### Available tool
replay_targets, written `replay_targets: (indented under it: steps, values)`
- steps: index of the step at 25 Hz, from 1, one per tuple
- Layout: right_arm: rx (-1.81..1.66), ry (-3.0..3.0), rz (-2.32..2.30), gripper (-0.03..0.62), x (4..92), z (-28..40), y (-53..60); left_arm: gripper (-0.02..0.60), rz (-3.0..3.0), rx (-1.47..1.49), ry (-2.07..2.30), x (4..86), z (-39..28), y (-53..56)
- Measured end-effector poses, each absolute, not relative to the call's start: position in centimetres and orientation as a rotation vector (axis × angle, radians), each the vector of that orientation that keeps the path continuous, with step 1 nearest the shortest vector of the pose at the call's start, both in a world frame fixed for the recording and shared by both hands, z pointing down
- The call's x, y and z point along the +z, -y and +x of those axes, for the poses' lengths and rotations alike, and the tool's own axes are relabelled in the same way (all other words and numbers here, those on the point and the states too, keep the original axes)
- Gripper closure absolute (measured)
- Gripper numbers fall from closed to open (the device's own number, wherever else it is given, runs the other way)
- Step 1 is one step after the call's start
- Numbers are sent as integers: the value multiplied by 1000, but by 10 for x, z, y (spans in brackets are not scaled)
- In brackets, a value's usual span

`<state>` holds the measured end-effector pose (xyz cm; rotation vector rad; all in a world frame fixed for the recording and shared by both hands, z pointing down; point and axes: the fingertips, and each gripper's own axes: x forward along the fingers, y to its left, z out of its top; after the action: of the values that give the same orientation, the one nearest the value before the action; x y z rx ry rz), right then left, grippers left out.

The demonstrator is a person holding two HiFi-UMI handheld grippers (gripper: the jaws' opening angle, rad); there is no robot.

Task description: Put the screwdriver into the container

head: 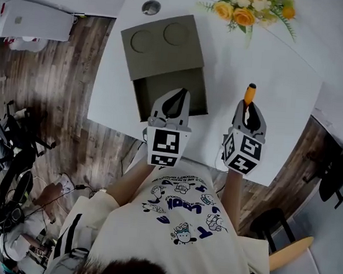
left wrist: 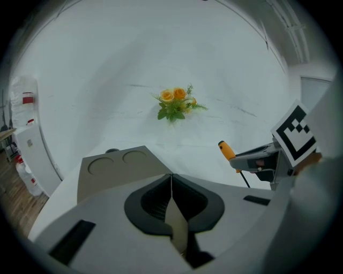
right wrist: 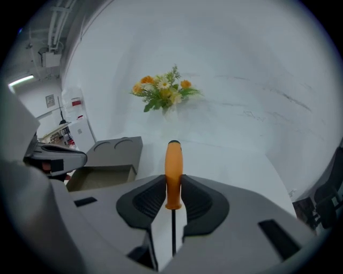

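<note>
the screwdriver (right wrist: 173,174) is in the right gripper (right wrist: 172,199), whose jaws are clenched on the lower end of its orange handle. the thin shaft runs back between the jaws toward us. in the head view its long axis lies 12 to 6 o'clock, handle tip at 12. from the left gripper view it appears to be held off the table (head: 271,140), handle end higher than the shaft.

the container (head: 140,96) lies at about 9 to 10 o'clock from the right gripper. its open compartment is nearest us and the covered part with two round recesses is beyond it. the right gripper is the only one carrying anything, so we judge the move is a sideways carry toward 9 o'clock. the compartment's long side runs roughly 9 to 3, across the screwdriver's axis, so a turn will probably be needed before lowering.

the left gripper (head: 175,104) has its jaws pressed together on nothing and hangs over the compartment's right near part. we think it may crowd the way in.

between the two grippers is bare white table. the table's near edge is at 6 o'clock just behind both grippers, and the flowers (head: 250,10) sit well apart at 12.
</note>
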<state>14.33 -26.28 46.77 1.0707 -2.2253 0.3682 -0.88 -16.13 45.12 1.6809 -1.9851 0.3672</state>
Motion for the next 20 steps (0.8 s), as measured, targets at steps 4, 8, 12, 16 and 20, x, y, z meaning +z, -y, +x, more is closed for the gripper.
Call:
replay_targets:
  steps: [4, 8, 12, 16, 20]
  values:
    - [304, 2275, 992, 491, 460, 115, 248, 561, 1641, 345, 2027, 449, -23, 144]
    - [245, 2314, 917, 491, 455, 91, 234, 561, 1589, 316, 2072, 447, -38, 123]
    - [197, 2342, 840, 490, 454, 69, 224, 561, 1528, 277, 2125, 444, -55, 108]
    - [145, 2367, 756, 491, 454, 47, 211, 561, 1470, 246, 2164, 443, -68, 93]
    - [92, 2364, 656, 491, 457, 21, 193, 561, 1411, 214, 2193, 442, -83, 74]
